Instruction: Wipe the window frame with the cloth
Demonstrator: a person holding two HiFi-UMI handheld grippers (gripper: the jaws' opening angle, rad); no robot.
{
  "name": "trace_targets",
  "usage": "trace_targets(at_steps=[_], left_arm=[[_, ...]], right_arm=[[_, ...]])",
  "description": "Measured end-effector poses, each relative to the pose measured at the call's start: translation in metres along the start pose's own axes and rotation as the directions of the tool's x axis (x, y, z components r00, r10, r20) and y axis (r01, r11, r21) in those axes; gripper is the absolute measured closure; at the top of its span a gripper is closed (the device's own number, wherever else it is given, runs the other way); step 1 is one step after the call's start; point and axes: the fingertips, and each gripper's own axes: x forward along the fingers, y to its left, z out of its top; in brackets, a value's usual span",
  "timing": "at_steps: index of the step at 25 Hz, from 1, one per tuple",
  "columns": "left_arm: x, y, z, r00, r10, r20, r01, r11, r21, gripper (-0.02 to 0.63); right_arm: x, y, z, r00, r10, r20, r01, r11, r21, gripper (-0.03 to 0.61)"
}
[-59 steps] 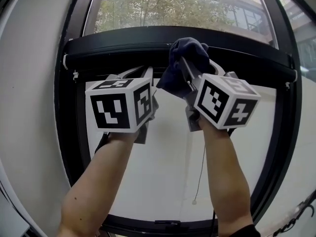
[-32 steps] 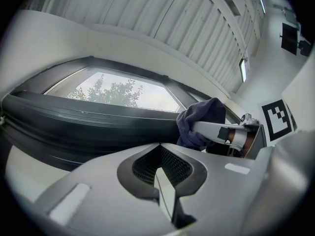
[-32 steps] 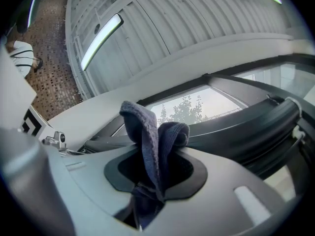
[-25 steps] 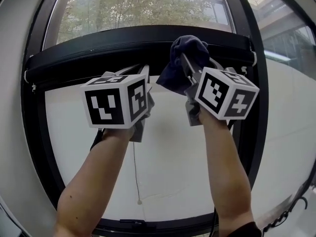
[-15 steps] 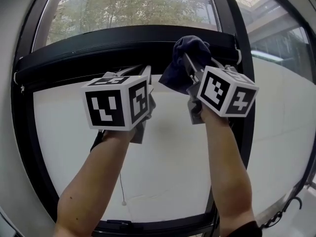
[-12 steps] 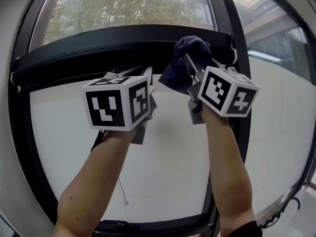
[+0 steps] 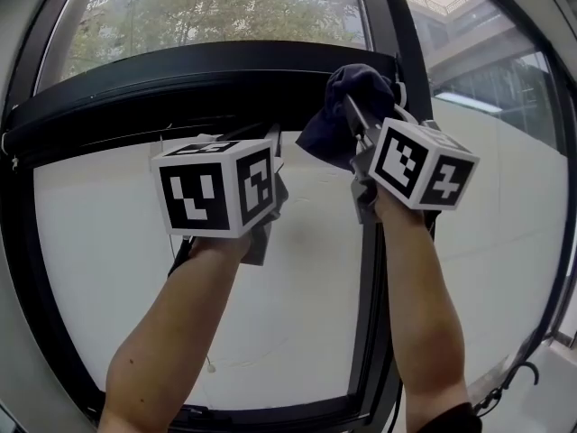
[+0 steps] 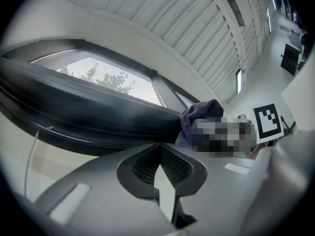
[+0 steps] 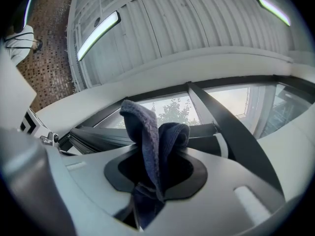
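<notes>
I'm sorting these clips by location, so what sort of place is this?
Probably an office or similar commercial building, at a large window. A black window frame with a white blind pulled down, a slatted ceiling with strip lights, and trees outside point that way.

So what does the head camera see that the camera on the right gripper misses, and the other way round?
Only the head view shows the person's bare forearms and the bottom rail of the black window frame. Only the right gripper view shows the ceiling with its strip lights and, up close, the right gripper with its jaws clamped on the dark blue cloth. Both show that cloth, the frame's upper bars and the trees outside.
</notes>
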Motion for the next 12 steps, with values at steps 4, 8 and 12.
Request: trace_targets(at_steps=[4,8,12], left_arm=[[0.013,-0.017,-0.001,1.0,-0.014,0.005,0.014,1.0,0.0,0.62],[0.028,-0.036,-0.005,0.999,-0.038,0.006,0.038,0.999,-0.005,0.62],[0.039,-0.052,-0.009,0.998,-0.062,0.005,0.062,0.998,-0.004,0.62]], right_arm=[[-0.009,-0.022,0.002,1.0,-0.011,-0.002,0.011,1.0,0.002,0.476],[-0.016,-0.041,0.005,1.0,-0.028,-0.001,0.028,1.0,-0.008,0.476],[-0.024,-0.058,0.003,0.999,-0.045,-0.004,0.045,0.999,-0.002,0.476]])
